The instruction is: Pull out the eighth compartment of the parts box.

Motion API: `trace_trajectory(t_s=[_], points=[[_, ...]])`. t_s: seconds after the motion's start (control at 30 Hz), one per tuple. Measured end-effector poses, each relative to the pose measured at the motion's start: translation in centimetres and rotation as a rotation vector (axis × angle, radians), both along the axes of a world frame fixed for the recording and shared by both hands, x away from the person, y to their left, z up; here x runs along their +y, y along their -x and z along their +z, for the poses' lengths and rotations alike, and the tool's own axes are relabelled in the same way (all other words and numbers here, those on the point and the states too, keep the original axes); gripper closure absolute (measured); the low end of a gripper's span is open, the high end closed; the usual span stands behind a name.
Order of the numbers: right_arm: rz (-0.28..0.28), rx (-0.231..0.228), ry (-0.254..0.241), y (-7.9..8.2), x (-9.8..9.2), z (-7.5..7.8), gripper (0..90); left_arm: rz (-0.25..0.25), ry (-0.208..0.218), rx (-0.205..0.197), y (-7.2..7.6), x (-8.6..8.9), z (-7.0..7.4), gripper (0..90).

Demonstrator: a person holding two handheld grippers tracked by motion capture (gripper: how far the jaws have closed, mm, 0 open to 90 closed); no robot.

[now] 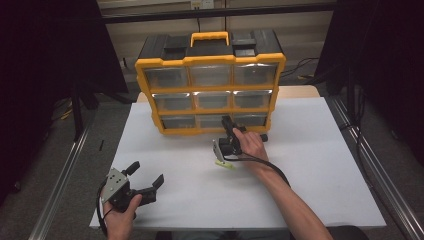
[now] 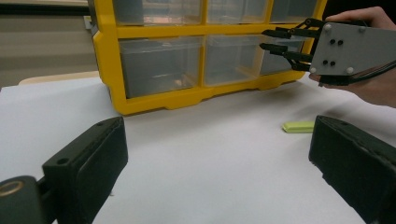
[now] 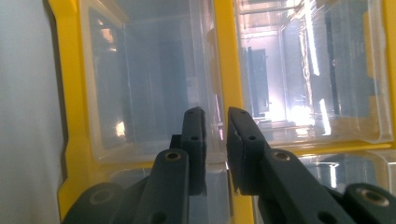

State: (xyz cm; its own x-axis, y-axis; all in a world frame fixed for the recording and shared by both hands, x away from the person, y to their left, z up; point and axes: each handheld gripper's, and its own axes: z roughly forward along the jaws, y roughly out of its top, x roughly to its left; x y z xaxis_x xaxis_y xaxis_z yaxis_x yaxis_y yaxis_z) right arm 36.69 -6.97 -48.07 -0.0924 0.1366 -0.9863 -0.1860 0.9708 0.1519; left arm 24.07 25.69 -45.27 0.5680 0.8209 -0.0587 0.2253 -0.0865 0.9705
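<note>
A yellow and black organiser (image 1: 161, 92) with three rows of clear drawers stands at the back of the white table (image 1: 310, 165). My right gripper (image 1: 226, 120) is turned on its side at the bottom row, right of the middle. Its jaws stand almost together over the top lip of a bottom drawer (image 3: 140, 93), beside the yellow bar (image 3: 224, 70). The left gripper view shows that gripper (image 2: 268, 39) stacked one jaw above the other. My left gripper (image 1: 147, 172) rests near the front left edge, open and empty. A small pale green piece (image 1: 224, 164) lies flat under the right hand.
The organiser's yellow carry handle (image 1: 210, 37) rises at the back. Dark curtains and metal rails flank the table on both sides. The green piece (image 2: 299, 127) lies between my left gripper (image 2: 219, 140) and the organiser's base (image 2: 154, 105).
</note>
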Motion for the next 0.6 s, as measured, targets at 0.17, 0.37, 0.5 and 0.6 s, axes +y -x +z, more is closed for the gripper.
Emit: trace_trajectory(t_s=[0.17, 0.37, 0.5, 0.6], points=[[0.008, -0.001, 0.006, 0.3, -0.1, 0.0, 78.1, -0.001, -0.003, -0.001, 0.0, 0.0, 0.0, 4.7], [0.013, 0.002, -0.001, 0.7, -0.1, 0.0, 78.1, 0.004, -0.001, 0.0, 0.0, 0.1, 0.0, 4.7], [0.021, 0.0, 0.009, 1.0, -0.1, 0.0, 78.1, 0.014, -0.009, -0.004, 0.0, 0.3, 0.1, 4.7], [0.034, -0.01, 0.026, 1.1, -0.1, 0.2, 78.0, 0.011, -0.007, -0.001, 0.0, 0.2, 0.0, 4.7]])
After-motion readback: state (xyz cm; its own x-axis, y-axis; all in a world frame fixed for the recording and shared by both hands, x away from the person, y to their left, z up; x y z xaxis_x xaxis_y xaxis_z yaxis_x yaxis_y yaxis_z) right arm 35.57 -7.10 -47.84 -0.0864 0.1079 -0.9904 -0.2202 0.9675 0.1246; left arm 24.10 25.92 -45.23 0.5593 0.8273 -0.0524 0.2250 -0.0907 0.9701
